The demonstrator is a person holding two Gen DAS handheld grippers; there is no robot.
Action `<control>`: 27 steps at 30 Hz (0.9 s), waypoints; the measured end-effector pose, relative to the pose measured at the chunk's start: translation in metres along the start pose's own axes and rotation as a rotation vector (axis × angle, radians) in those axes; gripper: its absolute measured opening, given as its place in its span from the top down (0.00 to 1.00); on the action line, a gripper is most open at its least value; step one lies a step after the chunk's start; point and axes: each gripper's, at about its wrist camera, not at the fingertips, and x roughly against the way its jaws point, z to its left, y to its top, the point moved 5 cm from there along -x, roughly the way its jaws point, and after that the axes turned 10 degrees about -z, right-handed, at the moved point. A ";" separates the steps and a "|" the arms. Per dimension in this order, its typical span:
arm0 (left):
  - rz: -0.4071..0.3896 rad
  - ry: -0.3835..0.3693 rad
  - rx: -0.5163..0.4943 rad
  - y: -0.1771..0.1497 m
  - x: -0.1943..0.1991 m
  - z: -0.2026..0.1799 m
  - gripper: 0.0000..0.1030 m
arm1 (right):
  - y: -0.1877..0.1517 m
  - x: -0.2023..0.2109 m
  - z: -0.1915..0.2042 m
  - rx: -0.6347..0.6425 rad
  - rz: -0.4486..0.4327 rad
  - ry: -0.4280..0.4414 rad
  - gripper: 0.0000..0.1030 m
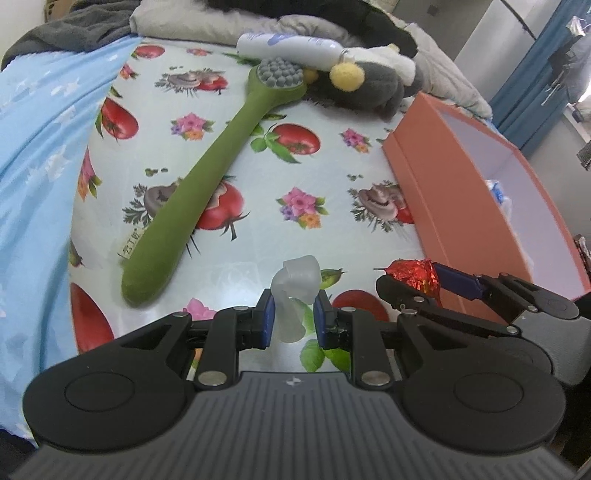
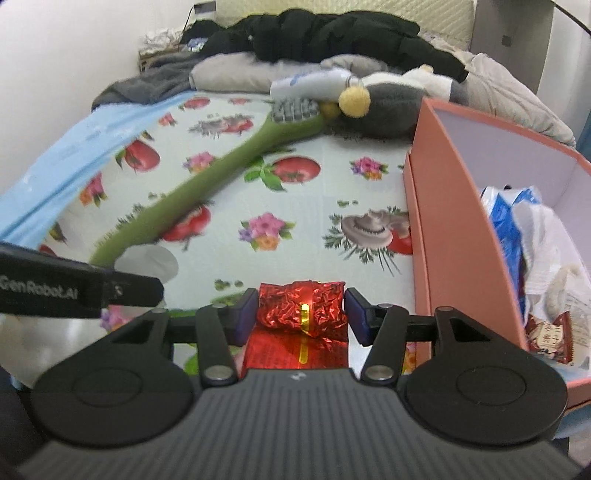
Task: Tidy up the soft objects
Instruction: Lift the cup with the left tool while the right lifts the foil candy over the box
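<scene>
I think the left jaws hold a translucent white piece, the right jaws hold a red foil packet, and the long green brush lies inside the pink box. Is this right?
Not quite. The green brush lies on the flowered cloth, outside the pink box, as the left wrist view shows. The translucent white piece and the red foil packet are as you say.

Brush left of box

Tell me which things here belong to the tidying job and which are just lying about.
Job: clear soft piece in left claw; red foil packet between right claw; pink box; plush toy.
Lying about: green brush; white bottle; black jacket.
</scene>
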 end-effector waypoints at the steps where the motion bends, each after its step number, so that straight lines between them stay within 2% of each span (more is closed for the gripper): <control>1: -0.005 -0.005 -0.006 0.002 0.004 -0.001 0.75 | 0.003 0.004 0.001 -0.007 -0.004 -0.001 0.47; 16: -0.055 -0.066 -0.073 0.030 0.064 -0.015 0.75 | 0.045 0.061 0.011 -0.106 -0.083 -0.008 0.47; 27: -0.123 -0.113 -0.064 0.029 0.111 -0.055 0.74 | 0.060 0.117 -0.005 -0.105 -0.132 -0.004 0.47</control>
